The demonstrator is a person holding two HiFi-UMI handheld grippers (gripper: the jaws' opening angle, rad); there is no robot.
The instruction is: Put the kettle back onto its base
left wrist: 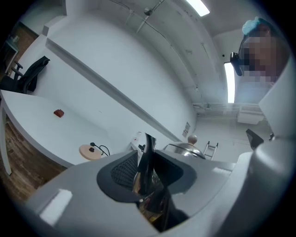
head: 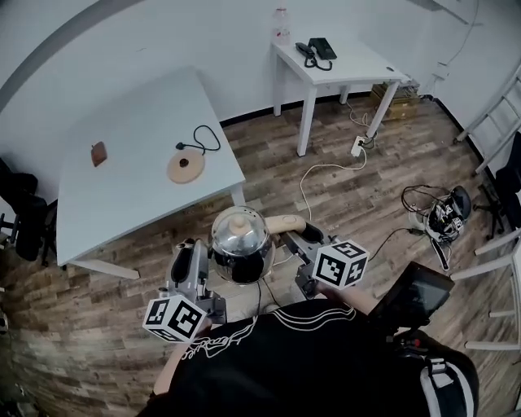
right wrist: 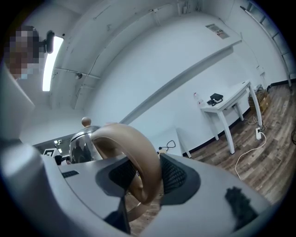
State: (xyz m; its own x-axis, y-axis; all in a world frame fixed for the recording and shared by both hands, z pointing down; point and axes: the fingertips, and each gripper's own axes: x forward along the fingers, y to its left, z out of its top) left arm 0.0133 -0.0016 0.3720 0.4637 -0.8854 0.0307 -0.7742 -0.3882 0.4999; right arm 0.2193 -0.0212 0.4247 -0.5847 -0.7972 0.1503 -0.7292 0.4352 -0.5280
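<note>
Jaws, left gripper (left wrist: pixel 145 172): clamped on a thin, shiny metal part of the kettle (left wrist: pixel 184 148), apparently the spout (left wrist: pixel 148 155), on the side away from the handle. In the head view this gripper (head: pixel 203 259) sits at the kettle's left.

Jaws, right gripper (right wrist: pixel 143 175): clamped on the beige loop handle (right wrist: pixel 135 146), one ribbed pad on each side of it. In the head view this gripper (head: pixel 291 242) sits at the kettle's right.

Kettle (head: pixel 241 244): steel body, domed lid, pale round knob on top. Held upright between both grippers, in the air over the wooden floor (head: pixel 342 195), just off the near corner of the white bench (head: pixel 130 122). Not on its base.

Base (head: pixel 186 167): round, tan disc with a dark centre, lying flat on the white bench near its right edge, well apart from the kettle. A black cord (head: pixel 207 138) curls from it.

Other items:
- small reddish-brown object (head: pixel 98 153) on the white bench, left of the base;
- smaller bench (head: pixel 358 69) against the far wall, carrying a black telephone (head: pixel 316 51) and a clear bottle (head: pixel 281 24);
- white power strip (head: pixel 357 145) on the floor beside it.
</note>
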